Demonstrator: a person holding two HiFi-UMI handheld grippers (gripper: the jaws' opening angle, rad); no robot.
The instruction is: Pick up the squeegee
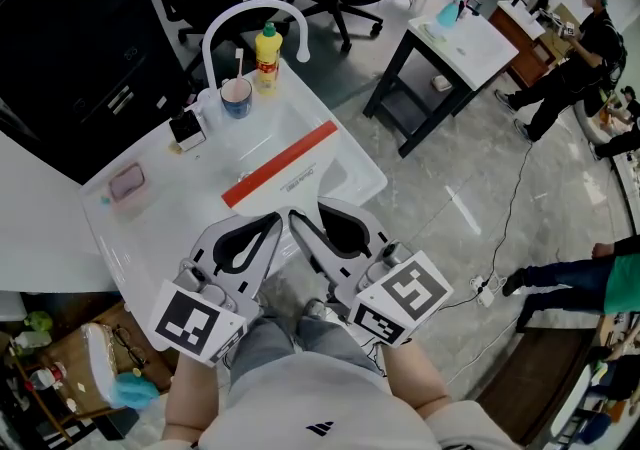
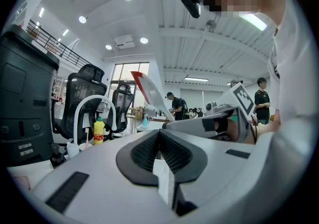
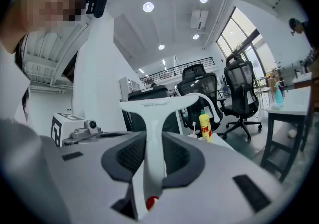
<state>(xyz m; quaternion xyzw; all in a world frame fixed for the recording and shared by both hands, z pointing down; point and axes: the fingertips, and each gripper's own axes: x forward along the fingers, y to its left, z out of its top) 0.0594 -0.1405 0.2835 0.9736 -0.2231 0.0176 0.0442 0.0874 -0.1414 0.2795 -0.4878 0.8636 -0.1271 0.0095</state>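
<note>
the squeegee stands upright with its white handle between the jaws of the right gripper. the ribbed pads pinch the handle on both sides, low down near the small red dot at its end. the t-shaped head is up in front of the camera. in the head view its red blade runs slantwise above the white sink, and the handle leads back to the right gripper's tips, close to the person's body.

the left gripper hangs just beside the right one. its jaws are pressed together with nothing between them, and it takes no part in the hold.

judging from this, the pickup looks as good as done: the squeegee seems to be carried by the gripper and not resting on the sink, though the steep downward look makes the gap under it hard to read. nothing seems left but to keep the grip steady.

only the right gripper view shows the pinch on the handle. only the head view places the squeegee over the sink, with the arched white tap, yellow bottle and cup behind it. the left gripper view adds a side look at the red blade edge.
</note>
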